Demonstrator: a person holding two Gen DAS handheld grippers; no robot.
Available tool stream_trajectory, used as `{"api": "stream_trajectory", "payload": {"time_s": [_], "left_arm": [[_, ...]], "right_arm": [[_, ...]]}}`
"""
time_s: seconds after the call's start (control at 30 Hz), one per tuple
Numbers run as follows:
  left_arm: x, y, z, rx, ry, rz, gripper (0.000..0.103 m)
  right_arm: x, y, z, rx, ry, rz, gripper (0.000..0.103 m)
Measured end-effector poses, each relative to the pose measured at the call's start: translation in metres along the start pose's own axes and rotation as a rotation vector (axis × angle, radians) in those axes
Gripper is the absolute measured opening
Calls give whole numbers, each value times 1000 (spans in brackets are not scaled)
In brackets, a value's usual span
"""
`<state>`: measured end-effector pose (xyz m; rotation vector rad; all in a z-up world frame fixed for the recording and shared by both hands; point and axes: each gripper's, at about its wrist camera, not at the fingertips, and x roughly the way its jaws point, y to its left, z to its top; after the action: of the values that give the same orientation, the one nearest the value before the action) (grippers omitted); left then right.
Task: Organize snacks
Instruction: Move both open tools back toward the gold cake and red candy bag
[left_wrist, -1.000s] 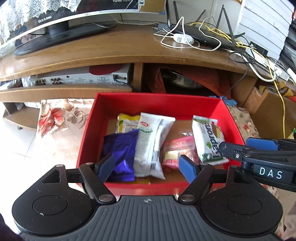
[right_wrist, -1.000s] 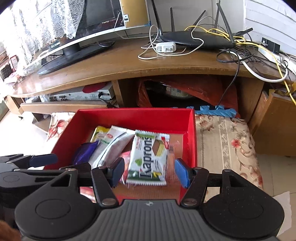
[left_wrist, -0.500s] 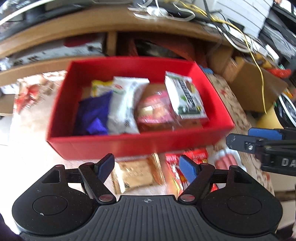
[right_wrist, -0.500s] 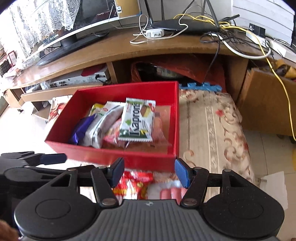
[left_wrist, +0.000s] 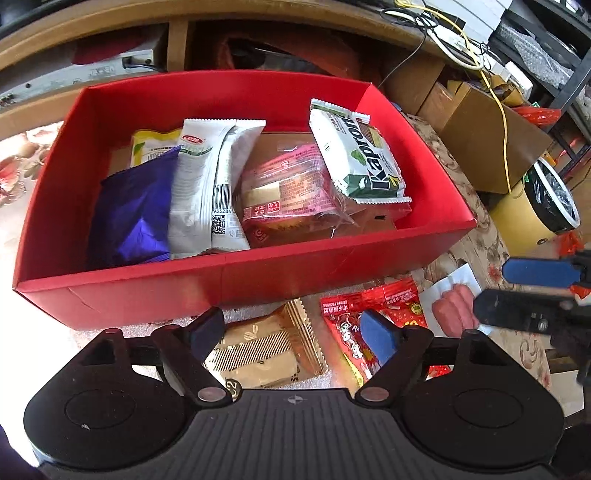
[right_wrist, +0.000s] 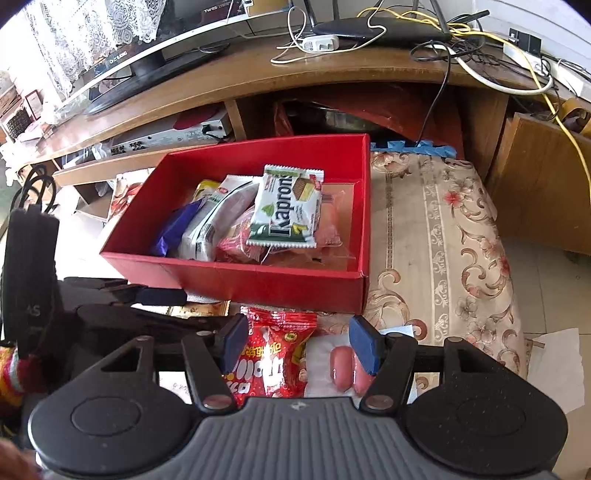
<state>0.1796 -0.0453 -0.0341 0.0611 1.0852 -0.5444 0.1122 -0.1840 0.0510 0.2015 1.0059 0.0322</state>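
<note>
Left gripper, jaws apart and just widening, hangs over the gold packet at the red box's six o'clock. Right gripper, apart and empty, straddles the red snack bag. Each should centre, then close gently.

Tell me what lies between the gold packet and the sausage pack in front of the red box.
A red snack bag lies between the gold packet and the sausage pack, shown best in the left wrist view.

Both held side by side, angled steeply downward: left tool with jaws just widened, nothing clamped; right tool parted, gripping nothing.
</note>
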Motion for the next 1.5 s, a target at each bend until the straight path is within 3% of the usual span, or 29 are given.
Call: {"api": "stream_trajectory", "payload": {"time_s": [0.47, 0.83, 0.97, 1.1, 1.17, 1.33, 1.5], "left_arm": [[-14, -10, -31, -12, 80, -50, 85], [-7, -12, -21, -98, 32, 75, 87], [-4, -24, -24, -63, 34, 140, 79], [-8, -24, -28, -86, 33, 127, 62], [-12, -20, -30, -120, 35, 106, 59], [-18, -10, -33, -191, 26, 76, 59], [-21, -5, -32, -210, 19, 104, 62]], "right_arm": [[-11, 2, -2, 0, -10, 29, 61], [-5, 0, -5, 4, 19, 24, 61], [-1, 0, -6, 0, 26, 18, 61], [0, -3, -5, 5, 28, 14, 61], [-2, -3, -5, 6, 25, 14, 61], [-7, -2, -6, 5, 18, 18, 61], [-7, -1, -6, -1, 21, 19, 61]]}}
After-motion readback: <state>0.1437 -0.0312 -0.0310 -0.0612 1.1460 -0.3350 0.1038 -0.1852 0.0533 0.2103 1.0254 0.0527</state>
